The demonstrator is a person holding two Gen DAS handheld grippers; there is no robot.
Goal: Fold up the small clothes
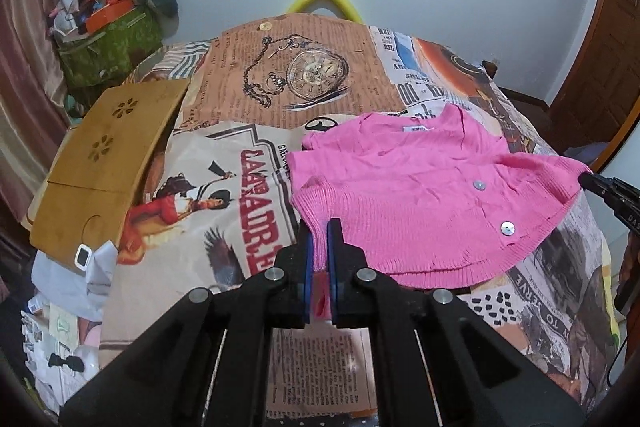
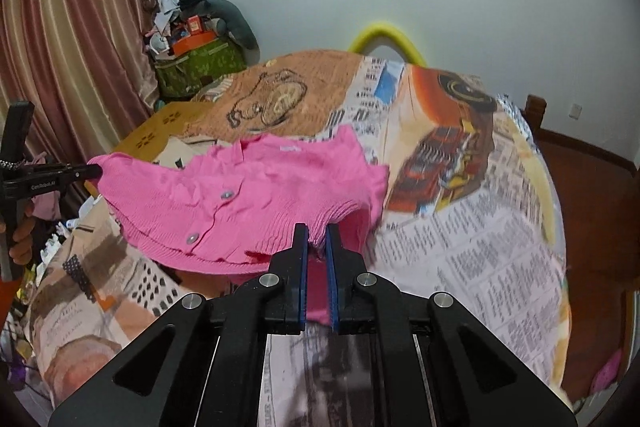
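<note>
Gripping pink cardigan [image 1: 420,195] — label unreadable

The small ribbed-knit cardigan [image 1: 404,187] was bright pink with pale round buttons [image 1: 478,185]; the printed bedsheet [image 1: 224,195] bore newspaper text and a pocket-watch picture.

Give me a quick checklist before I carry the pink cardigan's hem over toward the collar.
1. Left gripper shut on the ribbed hem corner: ok.
2. Right gripper shut on the other hem corner: ok.
3. Pink cardigan hem lifted off the printed bedsheet, collar end resting: ok.
4. Hem taut between grippers: not ok, it sags.
5. Buttons fastened: cannot tell.
6. Wooden board clear of the fold path: ok.
</note>
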